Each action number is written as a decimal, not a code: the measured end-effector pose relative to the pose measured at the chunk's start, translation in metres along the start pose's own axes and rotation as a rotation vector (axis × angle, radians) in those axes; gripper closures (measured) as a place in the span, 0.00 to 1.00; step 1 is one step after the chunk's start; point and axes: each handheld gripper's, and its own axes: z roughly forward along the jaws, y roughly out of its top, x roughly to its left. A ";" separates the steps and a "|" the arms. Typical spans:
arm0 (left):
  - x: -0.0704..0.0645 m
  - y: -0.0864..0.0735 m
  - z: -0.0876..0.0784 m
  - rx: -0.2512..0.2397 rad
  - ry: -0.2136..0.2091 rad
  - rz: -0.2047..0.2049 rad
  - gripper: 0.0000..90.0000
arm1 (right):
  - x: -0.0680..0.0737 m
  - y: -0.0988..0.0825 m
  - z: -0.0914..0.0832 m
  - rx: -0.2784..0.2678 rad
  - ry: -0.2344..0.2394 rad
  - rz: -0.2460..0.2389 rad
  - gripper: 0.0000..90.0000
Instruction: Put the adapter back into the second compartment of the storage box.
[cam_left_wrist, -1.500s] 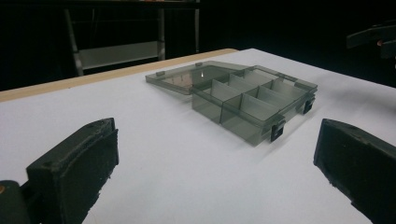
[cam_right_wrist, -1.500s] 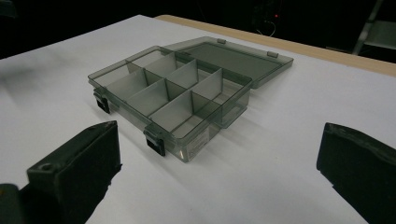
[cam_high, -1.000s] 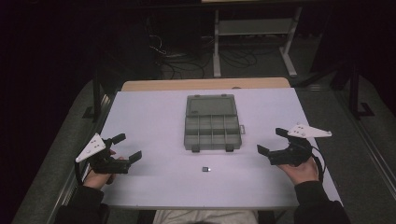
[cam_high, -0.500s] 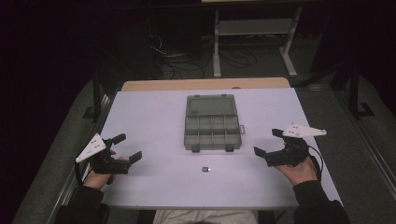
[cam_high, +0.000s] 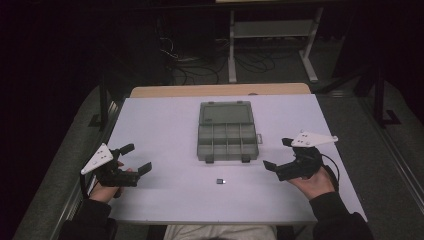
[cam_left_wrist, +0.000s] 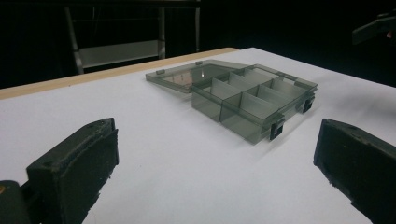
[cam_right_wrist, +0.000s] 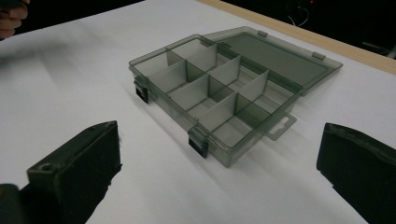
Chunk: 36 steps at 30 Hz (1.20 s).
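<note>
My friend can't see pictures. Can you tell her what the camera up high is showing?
A see-through grey plastic compartment box lies open in the middle of a white table, its lid folded flat away from the person. A person's hands hold the left gripper and the right gripper on either side, jaws open. A small dark object sits just in front of the box.

small dark item (cam_high: 220, 181) on table near side of organizer box (cam_high: 226, 132): too small to identify | floor and frames beyond table's far edge: lost in darkness | both forearms: cut off at bottom edge of high view | near-left hand (cam_right_wrist: 11, 17) in right gripper view: cut off at corner
</note>
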 end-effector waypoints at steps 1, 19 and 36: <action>0.000 0.000 0.000 0.000 0.000 -0.001 0.00 | 0.002 0.001 0.000 0.002 0.003 -0.004 0.00; 0.000 0.000 0.000 0.002 -0.001 0.001 0.00 | 0.020 0.018 0.019 0.048 0.075 -0.068 0.00; -0.001 0.000 0.000 0.003 -0.002 0.004 0.00 | 0.036 0.028 0.037 0.106 0.139 -0.117 0.00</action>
